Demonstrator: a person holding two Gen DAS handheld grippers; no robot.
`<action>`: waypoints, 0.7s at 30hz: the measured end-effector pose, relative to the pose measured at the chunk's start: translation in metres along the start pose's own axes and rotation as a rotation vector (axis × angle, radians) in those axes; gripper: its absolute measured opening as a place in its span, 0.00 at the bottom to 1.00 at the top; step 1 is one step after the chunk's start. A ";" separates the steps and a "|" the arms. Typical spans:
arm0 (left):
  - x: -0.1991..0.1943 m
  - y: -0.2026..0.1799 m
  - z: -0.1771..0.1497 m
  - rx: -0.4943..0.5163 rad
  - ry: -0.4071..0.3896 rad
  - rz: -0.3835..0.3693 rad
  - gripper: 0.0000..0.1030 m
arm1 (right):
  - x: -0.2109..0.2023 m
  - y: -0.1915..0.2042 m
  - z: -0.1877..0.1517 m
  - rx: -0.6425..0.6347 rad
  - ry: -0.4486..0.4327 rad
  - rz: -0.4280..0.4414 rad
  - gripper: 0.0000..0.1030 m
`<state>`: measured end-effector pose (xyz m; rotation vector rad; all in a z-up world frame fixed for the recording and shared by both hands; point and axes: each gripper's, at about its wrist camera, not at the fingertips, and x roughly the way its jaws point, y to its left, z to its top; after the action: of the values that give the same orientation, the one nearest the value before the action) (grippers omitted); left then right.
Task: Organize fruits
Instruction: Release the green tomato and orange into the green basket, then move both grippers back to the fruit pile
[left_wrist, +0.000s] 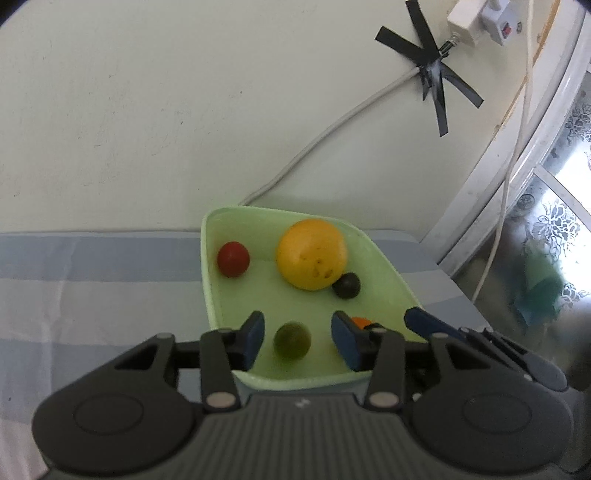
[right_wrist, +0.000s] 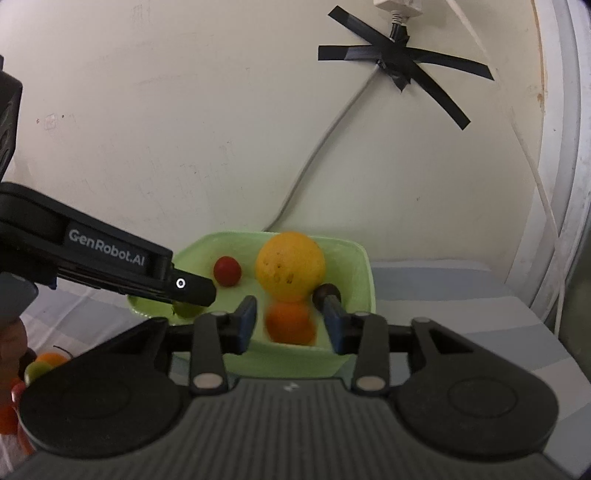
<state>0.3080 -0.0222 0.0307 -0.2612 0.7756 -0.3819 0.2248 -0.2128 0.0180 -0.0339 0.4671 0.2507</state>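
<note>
Both grippers are over the pale green tray right now, which sits on a blue-and-white striped cloth against a cream wall. In the left wrist view, the left gripper has its jaws spread wide with a small green fruit sitting between the blue pads, not touching either one as far as I can see; so it's open around it, not clamping.

Further up the frame in that tray: a small red fruit at the upper left, a big yellow-orange fruit in the middle, and a little dark round fruit tucked just beside its lower right. A bit of an orange fruit peeks out behind the right-hand pad; the right gripper's blue fingertip pokes in at the lower right of the tray.

In the right wrist view, the right gripper is also wide; the orange fruit sits blurry between its pads with gaps on both sides; can't tell if it's resting on the tray floor or not. The left gripper comes in from the left edge there. More fruits lie in a pile at the lower left corner, outside the tray.

There's a black tape cross holding a white cable on the wall, upper right.
</note>
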 end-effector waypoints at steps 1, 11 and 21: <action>-0.004 -0.002 0.000 0.006 -0.004 0.000 0.41 | -0.003 0.000 0.000 0.007 -0.004 0.002 0.43; -0.165 0.059 -0.031 -0.098 -0.207 -0.113 0.42 | -0.083 0.023 -0.017 0.100 -0.051 0.124 0.43; -0.210 0.115 -0.118 -0.172 -0.192 0.069 0.42 | -0.124 0.084 -0.060 0.114 0.006 0.274 0.43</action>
<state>0.1134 0.1604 0.0396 -0.4248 0.6267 -0.2210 0.0705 -0.1651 0.0219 0.1417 0.4915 0.4926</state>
